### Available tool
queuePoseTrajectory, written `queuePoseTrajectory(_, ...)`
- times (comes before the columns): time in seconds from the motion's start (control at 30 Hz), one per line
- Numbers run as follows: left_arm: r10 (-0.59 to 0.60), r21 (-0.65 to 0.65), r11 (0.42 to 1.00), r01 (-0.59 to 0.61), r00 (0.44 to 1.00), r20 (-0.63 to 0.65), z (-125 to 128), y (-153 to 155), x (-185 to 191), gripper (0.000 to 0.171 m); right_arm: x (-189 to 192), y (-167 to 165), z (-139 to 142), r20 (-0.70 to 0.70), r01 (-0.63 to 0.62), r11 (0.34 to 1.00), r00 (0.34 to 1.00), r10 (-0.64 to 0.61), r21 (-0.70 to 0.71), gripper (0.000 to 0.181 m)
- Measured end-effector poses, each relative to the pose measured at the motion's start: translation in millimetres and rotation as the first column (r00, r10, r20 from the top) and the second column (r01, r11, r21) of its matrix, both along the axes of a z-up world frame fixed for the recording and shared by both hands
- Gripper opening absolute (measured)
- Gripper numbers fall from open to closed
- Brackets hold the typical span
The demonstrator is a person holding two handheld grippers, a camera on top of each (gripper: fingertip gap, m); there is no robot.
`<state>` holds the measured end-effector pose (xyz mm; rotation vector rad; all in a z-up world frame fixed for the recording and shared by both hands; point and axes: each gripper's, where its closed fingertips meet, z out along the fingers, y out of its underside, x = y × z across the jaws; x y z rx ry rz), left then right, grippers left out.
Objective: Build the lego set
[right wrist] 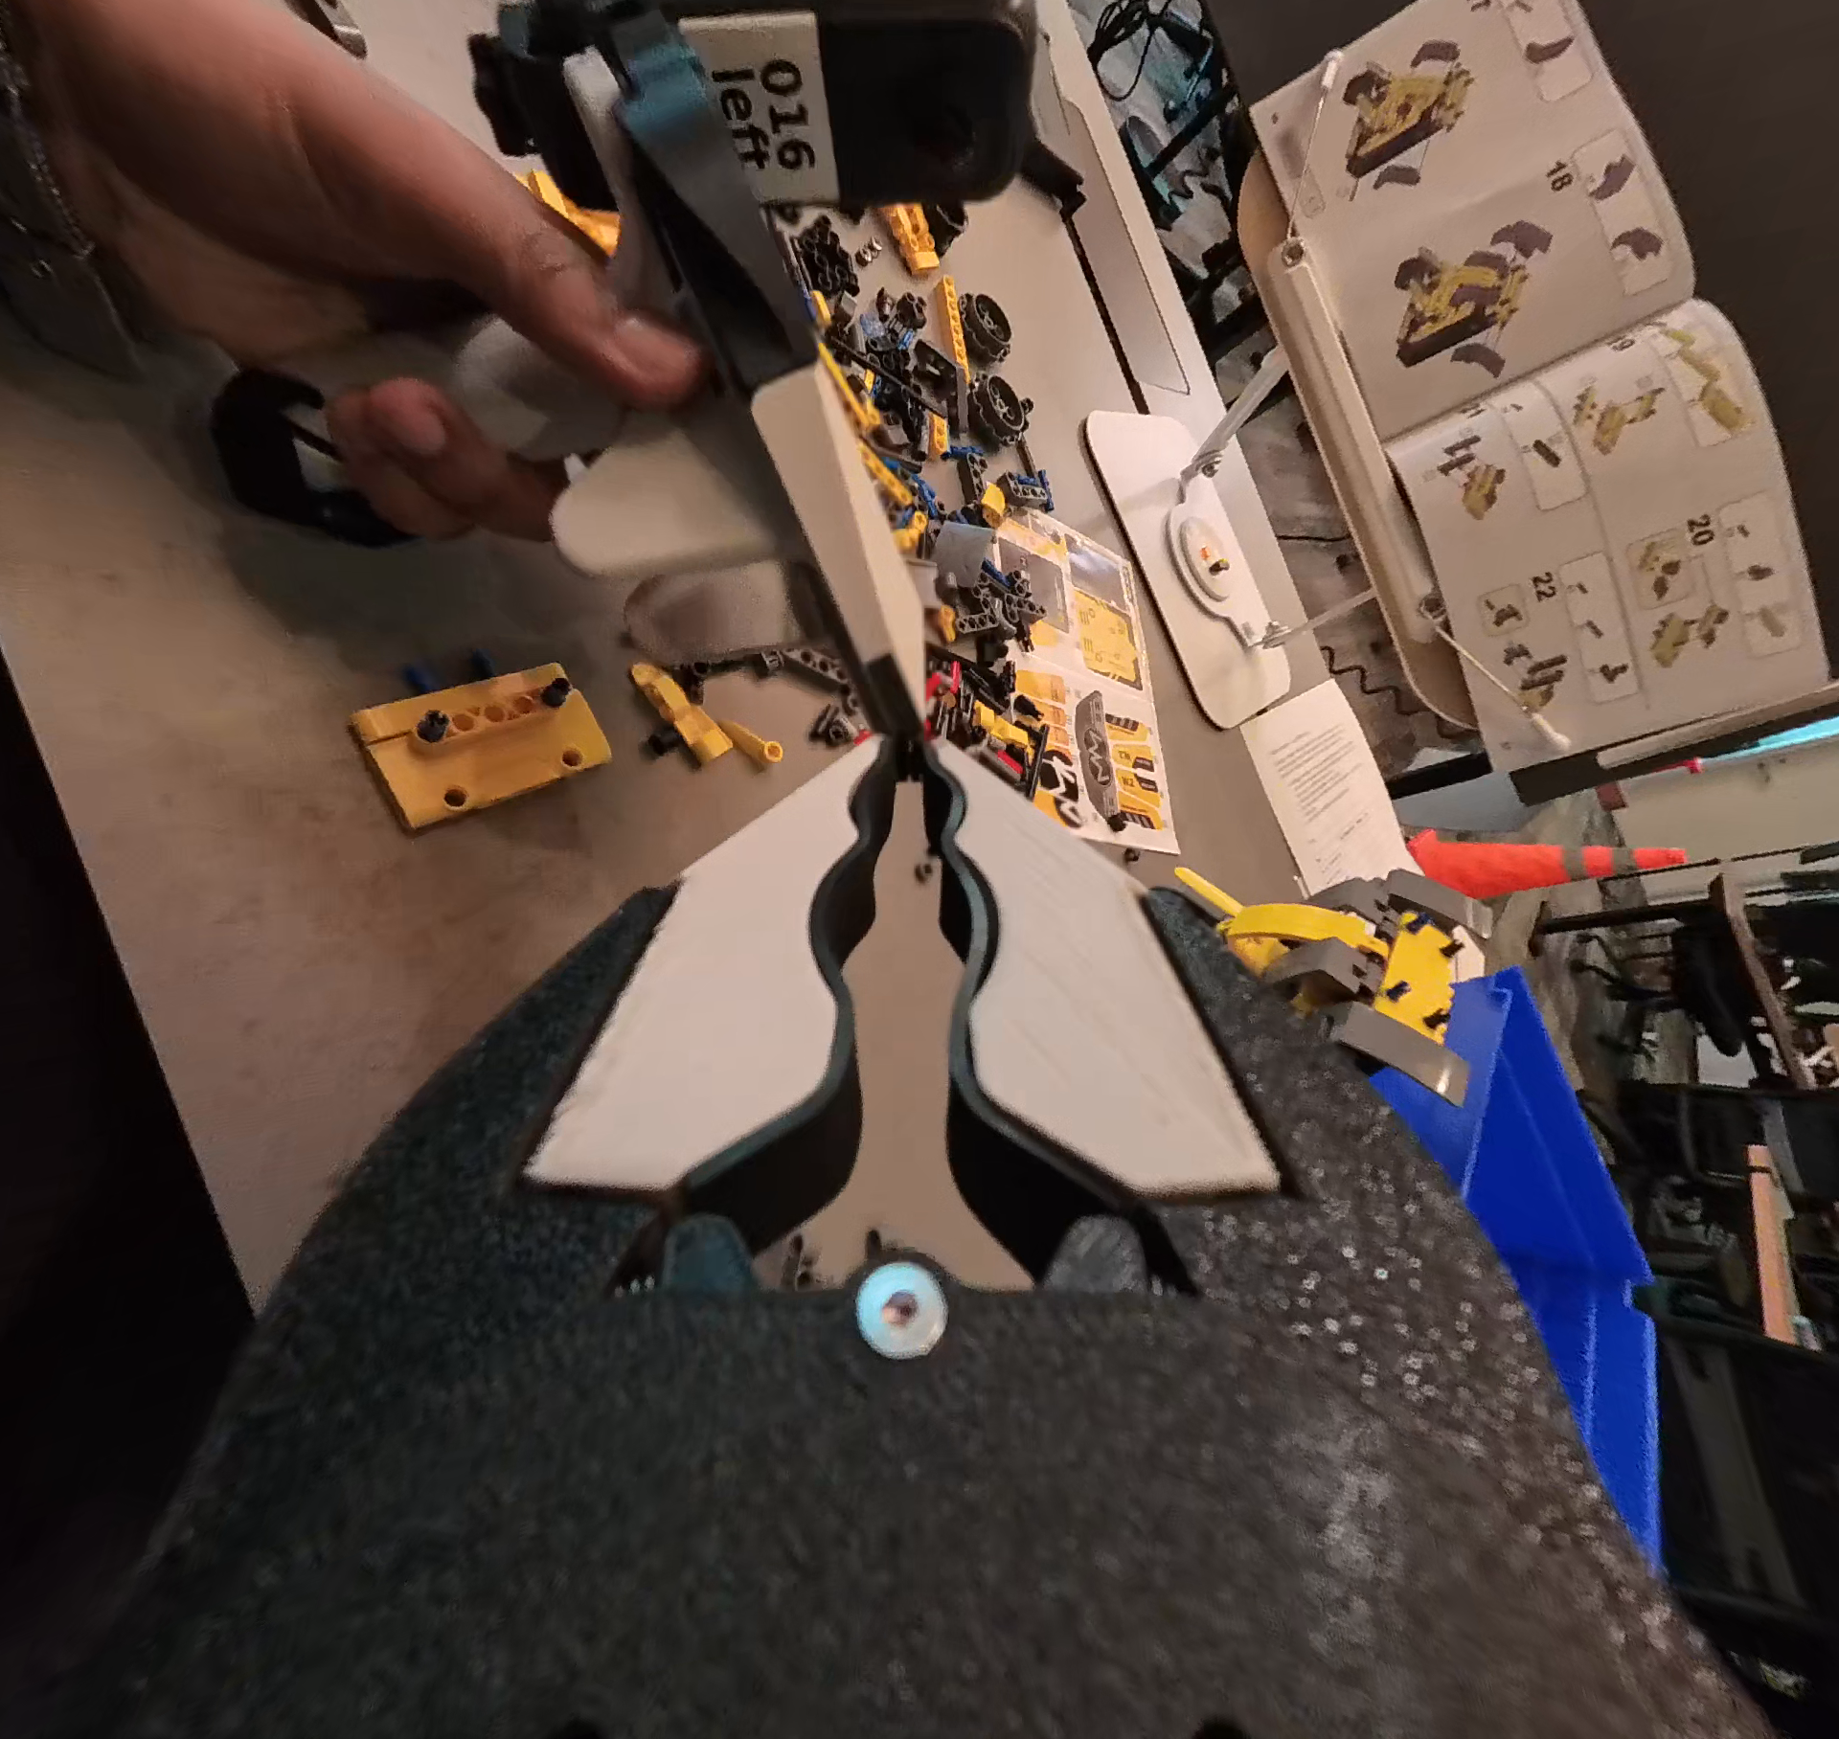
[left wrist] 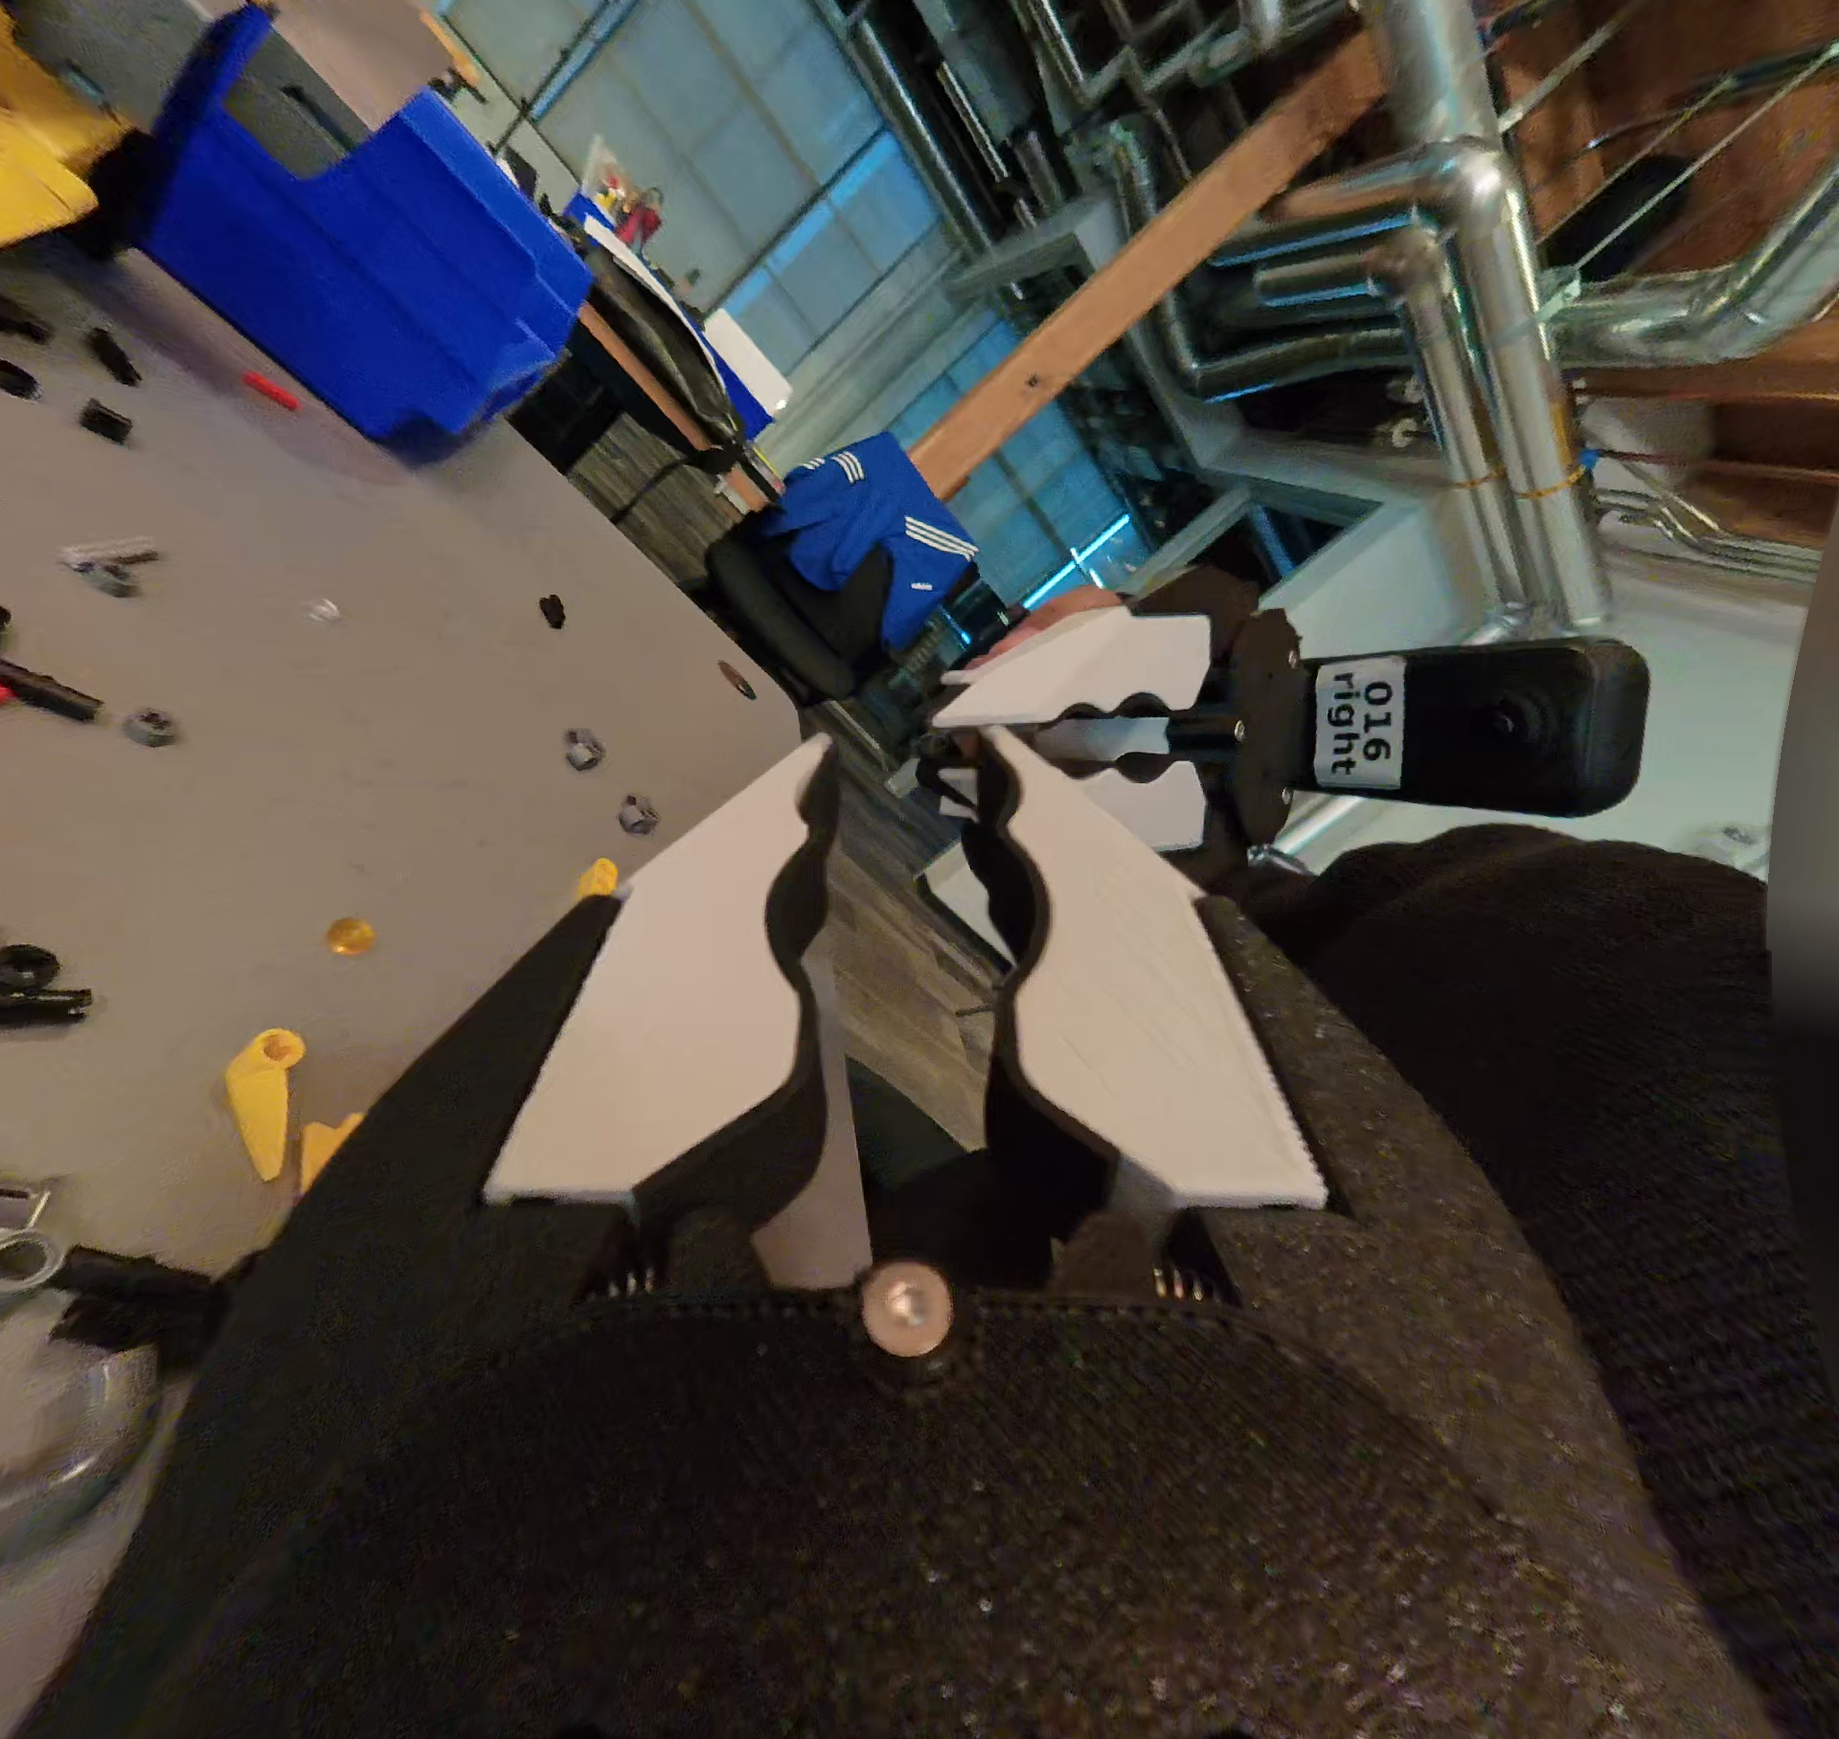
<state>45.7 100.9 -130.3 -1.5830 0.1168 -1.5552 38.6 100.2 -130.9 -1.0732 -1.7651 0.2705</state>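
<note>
Small dark piece (right wrist: 908,748): seen at the tips of the right gripper (right wrist: 906,758), held up in the air above the table (right wrist: 249,875), off its near edge. Its kind cannot be made out; too small and partly hidden.

Right gripper: fingers drawn almost together, apparently pinched on the piece.

Left gripper (left wrist: 911,758): fingers spread, a clear gap between the tips. The tips are set just beside the right gripper's tips, and the piece is seen in that gap. Whether the left pads touch it cannot be told. In the right wrist view this gripper is seen edge-on, gripped by a hand (right wrist: 348,229), with a black camera (right wrist: 896,70) mounted on top.

On the table, well apart from both grippers:
- a flat yellow plate (right wrist: 478,746) with holes and black pins, toward the near edge;
- a heap of yellow, black and blue building pieces (right wrist: 945,378) along the middle;
- a printed sheet (right wrist: 1095,696) beside the heap;
- an open booklet (right wrist: 1542,398) propped on a white stand at the far edge;
- a blue bin (right wrist: 1532,1194) at the table's end, with a partly built yellow and grey model (right wrist: 1353,975) resting at its rim.

Loose yellow pieces (left wrist: 264,1094) are scattered near the left gripper's side.
</note>
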Motion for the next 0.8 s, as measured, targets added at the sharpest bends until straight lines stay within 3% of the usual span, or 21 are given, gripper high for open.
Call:
queuePoseTrajectory(0.1,-0.022,0.015,1.000,0.021,0.999,0.024,4,-3,0,0.001,-1,-1,2,-0.012,-0.016,1.000,1.000,0.016,0.000,0.004)
queuePoseTrajectory(0.23,-0.057,0.000,0.998,0.057,0.995,0.086,8,-6,-1,0.001,-2,-5,6,-0.054,-0.054,0.998,0.997,0.052,-0.040,0.004)
queuePoseTrajectory(0.33,-0.124,-0.002,0.992,0.127,0.975,0.186,16,-11,-1,0.001,-2,-8,12,-0.117,-0.097,0.993,0.989,0.090,-0.063,0.021)
queuePoseTrajectory(0.57,-0.208,0.002,0.976,0.218,0.928,0.309,25,-19,-1,0.001,-5,-14,16,-0.187,-0.158,0.984,0.972,0.140,-0.084,0.007)
queuePoseTrajectory(0.8,-0.252,0.005,0.962,0.272,0.884,0.393,31,-22,-5,0.001,-7,-18,23,-0.246,-0.193,0.973,0.956,0.158,-0.125,0.009)
